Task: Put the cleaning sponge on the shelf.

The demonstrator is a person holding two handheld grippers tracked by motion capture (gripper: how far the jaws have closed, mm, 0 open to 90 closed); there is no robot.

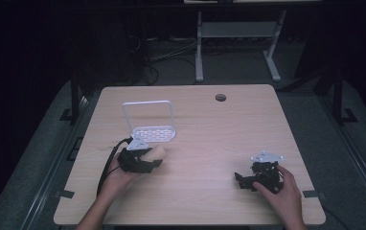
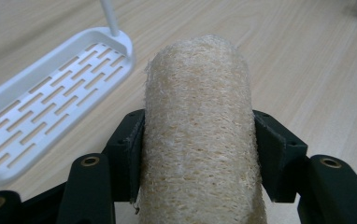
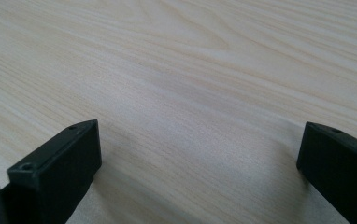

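Note:
A beige loofah sponge (image 2: pixel 200 126) lies lengthwise between the jaws of my left gripper (image 2: pixel 199 154), whose pads press on both its sides. In the high view that left gripper (image 1: pixel 153 158) sits at the table's left, with the loofah (image 1: pixel 158 152) sticking out just in front of a white slotted rack (image 1: pixel 153 133). The rack's tray (image 2: pixel 50 107) lies to the left of the sponge in the left gripper view. My right gripper (image 1: pixel 241 179) rests at the table's right, jaws wide apart over bare wood, nothing between its black fingers (image 3: pixel 60 163).
The rack has a tall white wire frame (image 1: pixel 147 115) rising at its far side. A round cable hole (image 1: pixel 220 97) sits near the table's far edge. A desk frame (image 1: pixel 238 38) stands on the floor beyond the wooden table (image 1: pixel 210 139).

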